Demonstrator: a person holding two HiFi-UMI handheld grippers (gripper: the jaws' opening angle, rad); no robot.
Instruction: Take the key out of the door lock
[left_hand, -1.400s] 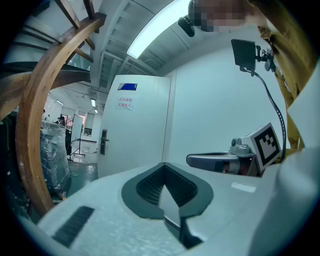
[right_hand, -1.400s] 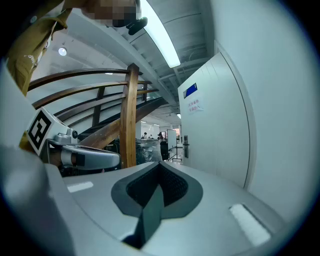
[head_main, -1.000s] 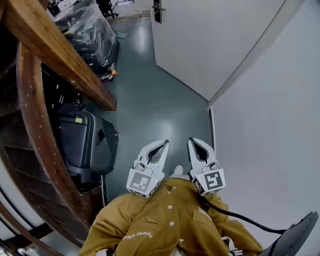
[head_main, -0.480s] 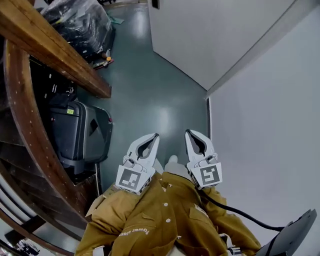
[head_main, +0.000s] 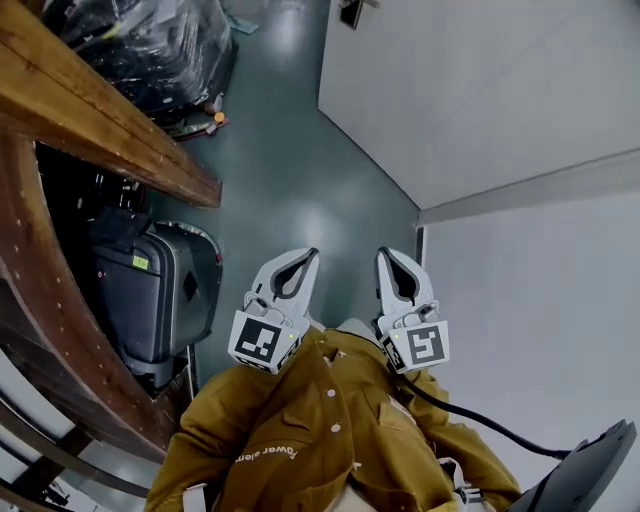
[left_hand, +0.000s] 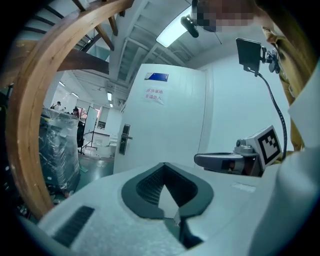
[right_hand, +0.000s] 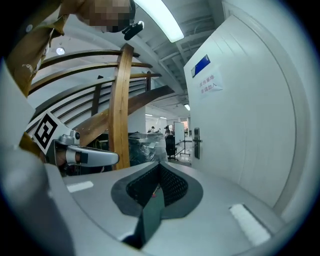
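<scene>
Both closed, empty: left white claw (head_main: 301, 262), right white claw (head_main: 391, 266), side by side, well apart from white flat door (head_main: 450, 80). Dark metal lock plate (left_hand: 125, 139) at door's far edge; key too small to tell.

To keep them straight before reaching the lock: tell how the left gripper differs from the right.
In the head view, the left gripper leans rightward and the right gripper leans leftward, so their tips converge. A black cable trails from the right gripper; none shows from the left gripper. The left gripper is on the suitcase side, the right gripper by the white wall. Both are shut and empty.
</scene>
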